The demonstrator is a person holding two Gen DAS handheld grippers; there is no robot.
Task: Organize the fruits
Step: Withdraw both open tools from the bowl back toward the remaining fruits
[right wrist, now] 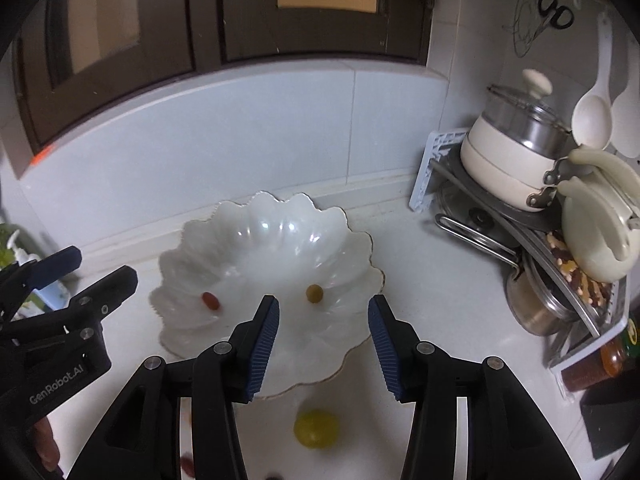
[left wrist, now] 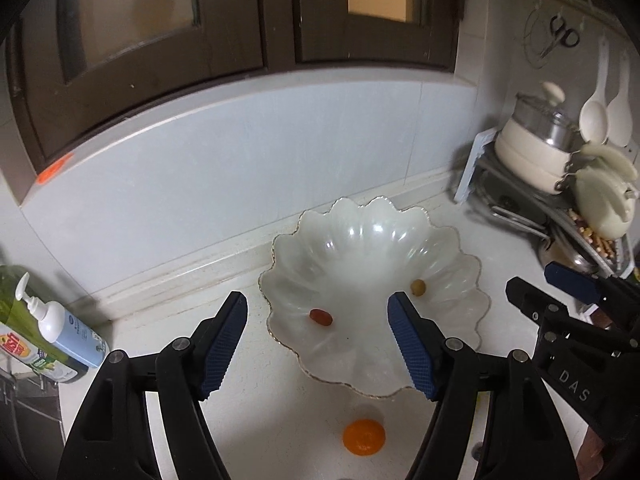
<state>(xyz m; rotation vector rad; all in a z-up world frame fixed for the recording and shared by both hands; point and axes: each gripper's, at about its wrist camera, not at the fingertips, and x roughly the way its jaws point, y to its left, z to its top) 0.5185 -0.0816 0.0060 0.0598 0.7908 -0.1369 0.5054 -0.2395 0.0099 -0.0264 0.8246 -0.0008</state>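
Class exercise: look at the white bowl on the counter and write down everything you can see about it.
The bowl is wide, shallow and glossy white, like glazed china, with a scalloped, petal-shaped rim edged in a thin gold line. It sits upright on the pale counter, close to the back wall. Inside lie two small fruits, well apart: a red one on the left and a yellowish one on the right. No gripper touches it.

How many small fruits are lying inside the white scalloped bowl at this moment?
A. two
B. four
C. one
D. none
A: inside the white scalloped bowl lie only a small red fruit on its left side and a small yellow-green fruit further right; the larger orange fruit and the yellow-green fruit are on the counter in front of it.
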